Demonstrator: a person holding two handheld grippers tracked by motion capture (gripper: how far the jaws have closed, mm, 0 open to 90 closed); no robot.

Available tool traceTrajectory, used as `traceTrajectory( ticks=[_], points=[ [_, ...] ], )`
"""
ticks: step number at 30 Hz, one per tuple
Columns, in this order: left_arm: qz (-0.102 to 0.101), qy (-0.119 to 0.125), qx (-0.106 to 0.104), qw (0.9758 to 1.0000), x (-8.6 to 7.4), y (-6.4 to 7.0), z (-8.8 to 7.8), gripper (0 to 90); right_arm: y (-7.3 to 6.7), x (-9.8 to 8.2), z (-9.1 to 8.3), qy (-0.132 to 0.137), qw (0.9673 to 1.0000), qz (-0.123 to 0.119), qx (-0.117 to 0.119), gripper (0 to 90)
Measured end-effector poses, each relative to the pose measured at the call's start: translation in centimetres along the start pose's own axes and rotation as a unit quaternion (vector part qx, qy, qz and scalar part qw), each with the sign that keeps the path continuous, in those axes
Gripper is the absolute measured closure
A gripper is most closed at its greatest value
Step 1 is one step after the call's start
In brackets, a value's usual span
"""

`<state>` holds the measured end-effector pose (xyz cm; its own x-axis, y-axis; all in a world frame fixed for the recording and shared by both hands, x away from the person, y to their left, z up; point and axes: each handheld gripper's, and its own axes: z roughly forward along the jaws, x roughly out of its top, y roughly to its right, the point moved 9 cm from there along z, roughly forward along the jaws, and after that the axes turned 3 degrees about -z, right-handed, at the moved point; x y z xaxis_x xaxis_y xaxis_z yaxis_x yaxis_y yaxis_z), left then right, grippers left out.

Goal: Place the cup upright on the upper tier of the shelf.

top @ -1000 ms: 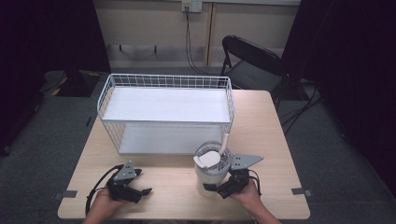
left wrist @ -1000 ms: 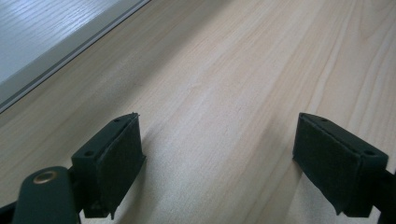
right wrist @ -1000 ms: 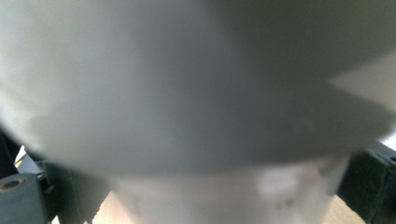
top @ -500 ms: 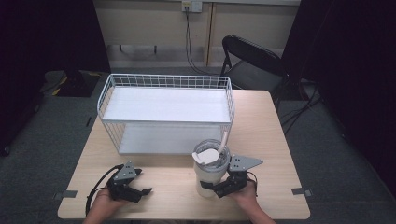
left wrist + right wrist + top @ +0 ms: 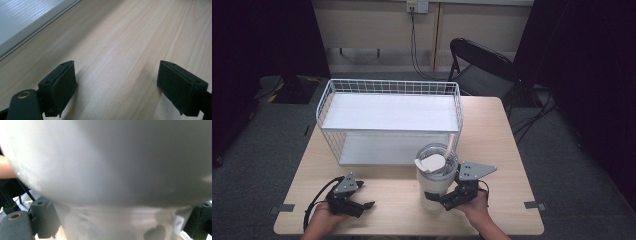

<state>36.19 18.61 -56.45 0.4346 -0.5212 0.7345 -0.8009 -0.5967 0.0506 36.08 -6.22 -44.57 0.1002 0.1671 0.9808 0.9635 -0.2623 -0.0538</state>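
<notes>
A tall translucent white plastic tumbler (image 5: 435, 179) with a clear lid and a straw is seen standing upright on the light wooden table (image 5: 502, 150), just in front of the white wire two-shelf rack (image 5: 389, 120). The right gripper (image 5: 447, 201) is clamped on the tumbler's lower body, its black jaws pressed against either side of the narrow base (image 5: 120, 225). The left gripper (image 5: 362, 206) is held low over bare tabletop near the table's front left edge, well apart from the tumbler, its jaws spread wide with nothing between them (image 5: 117, 82). A black folding chair (image 5: 484, 65) is seen beyond the table.
</notes>
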Motion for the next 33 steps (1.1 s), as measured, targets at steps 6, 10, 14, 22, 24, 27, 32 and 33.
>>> traceTrajectory(
  ticks=[6, 10, 14, 22, 24, 27, 32, 33],
  points=[
    [-0.001, 0.0, 0.0, 1.0, 0.0, 0.0, 0.0, 15.0, 0.8, 2.2, -0.1, 0.002, 1.0, -0.001, -0.009, 9.4],
    [0.0, 0.0, 0.0, 1.0, 0.0, 0.0, 0.0, 15.0, 1.3, 3.9, 0.0, 0.003, 0.9999, -0.004, -0.015, 9.4],
    [0.0, 0.0, 0.0, 1.0, 0.0, 0.0, 0.0, 15.0, 1.7, 5.6, 0.2, 0.001, 0.9998, -0.009, -0.015, 9.4],
    [0.0, 0.0, 0.0, 1.0, 0.0, 0.0, 0.0, 15.0, 1.8, 8.6, 0.8, 0.009, 0.9999, -0.009, -0.006, 9.4],
    [0.0, 0.0, 0.0, 1.0, 0.0, 0.0, 0.0, 15.0, 1.8, 9.0, 0.9, 0.01, 0.9999, -0.005, -0.005, 9.4],
    [0.0, -0.001, -0.001, 1.0, 0.0, 0.0, 0.0, 14.9, 2.1, 9.8, 1.0, 0.012, 0.9999, -0.006, -0.005, 9.4],
    [-0.005, 0.002, -0.006, 1.0, 0.0, 0.0, 0.0, 14.9, 2.2, 10.7, 1.0, 0.009, 0.9999, -0.009, -0.004, 9.4],
    [-0.005, 0.002, -0.006, 1.0, 0.0, 0.0, 0.0, 14.8, 2.2, 10.8, 1.0, 0.008, 0.9999, -0.01, -0.004, 9.4]
  ],
)
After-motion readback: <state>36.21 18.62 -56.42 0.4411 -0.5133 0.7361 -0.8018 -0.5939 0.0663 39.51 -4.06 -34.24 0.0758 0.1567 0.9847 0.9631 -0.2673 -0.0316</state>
